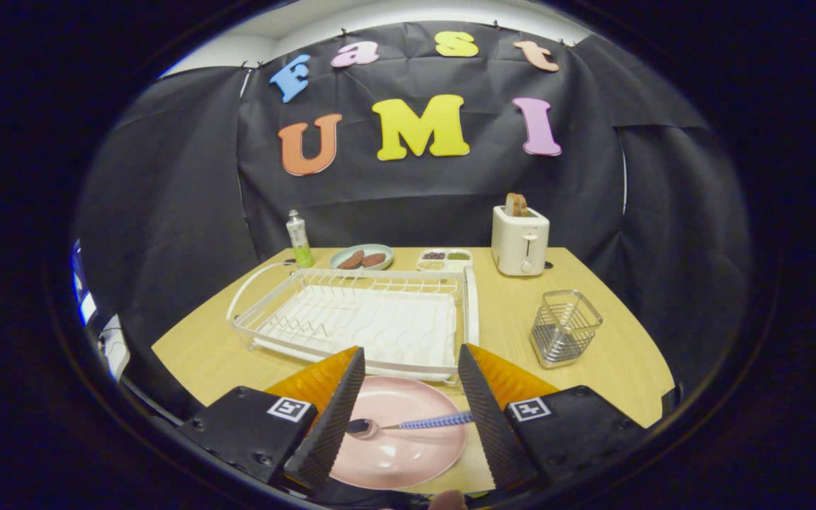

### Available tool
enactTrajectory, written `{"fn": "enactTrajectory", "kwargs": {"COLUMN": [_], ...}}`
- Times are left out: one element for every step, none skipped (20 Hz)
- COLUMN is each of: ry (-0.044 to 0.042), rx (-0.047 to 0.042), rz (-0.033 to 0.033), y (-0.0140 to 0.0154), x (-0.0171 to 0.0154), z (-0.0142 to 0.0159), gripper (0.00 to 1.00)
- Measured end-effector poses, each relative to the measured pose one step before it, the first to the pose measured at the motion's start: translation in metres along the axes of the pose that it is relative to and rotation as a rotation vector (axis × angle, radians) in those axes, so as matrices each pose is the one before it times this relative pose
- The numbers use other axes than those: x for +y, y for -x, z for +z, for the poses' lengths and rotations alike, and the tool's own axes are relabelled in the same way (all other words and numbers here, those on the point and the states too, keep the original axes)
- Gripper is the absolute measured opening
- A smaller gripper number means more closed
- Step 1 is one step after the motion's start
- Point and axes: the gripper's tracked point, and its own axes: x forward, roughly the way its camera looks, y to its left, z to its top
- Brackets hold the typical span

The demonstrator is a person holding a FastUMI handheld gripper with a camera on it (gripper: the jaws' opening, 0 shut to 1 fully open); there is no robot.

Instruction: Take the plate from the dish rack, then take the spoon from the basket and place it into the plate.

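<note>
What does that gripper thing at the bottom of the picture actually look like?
The gripper has two long wedge-shaped fingers with ridged, saw-toothed inner faces. Each finger is fixed to a boxy black block with screws, and each block carries a small square black-and-white marker.

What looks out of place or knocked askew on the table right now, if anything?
Nothing stands out. The spoon lies flat in the pink plate between the open gripper fingers, nothing spilled. The dish rack, wire basket and toaster beyond them all stand upright on the table.
</note>
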Motion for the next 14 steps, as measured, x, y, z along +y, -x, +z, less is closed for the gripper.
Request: {"fn": "enactTrajectory", "kwargs": {"ry": [0.00615, 0.00765, 0.01163, 0.01101, 0.01509, 0.01385, 0.01066, 0.00864, 0.00352, -0.00268, -0.00402, -0.0068, -0.00896, -0.00957], "rx": [-0.02032, -0.02123, -0.02151, -0.02371, -0.02646, -0.02778, -0.02958, -0.03045, -0.03091, -0.03336, -0.03115, -0.02936, -0.0221, -0.02229], "rz": [-0.00391, -0.00795, -0.00884, -0.01137, -0.01206, -0.01251, -0.01162, -0.01048, -0.01062, -0.01168, -0.01302, -0.01233, -0.01093, -0.01238], "y": [0.00302, 0.00353, 0.00351, 0.00458, 0.00357, 0.00617, 0.00457, 0.00691, 0.0061, 0.00868, 0.00615, 0.00821, 0.00232, 0.00991], "x": [-0.00083, -0.00159, -0.00211, -0.00204, -0.00255, -0.00262, -0.00296, -0.00256, -0.00309, -0.00331, -0.00398, -0.00399, -0.00428, -0.00217], "z": [0.00505, 0.00446, 0.00525, 0.005, 0.0057, 0.00601, 0.00644, 0.00575, 0.00587, 0.00567, 0.00404, 0.00342, 0.00017, 0.00214], "gripper": [0.88, 0.91, 0.92, 0.93, 0.93, 0.93, 0.93, 0.93, 0.93, 0.94, 0.94, 0.95, 1.0, 1.0]}}
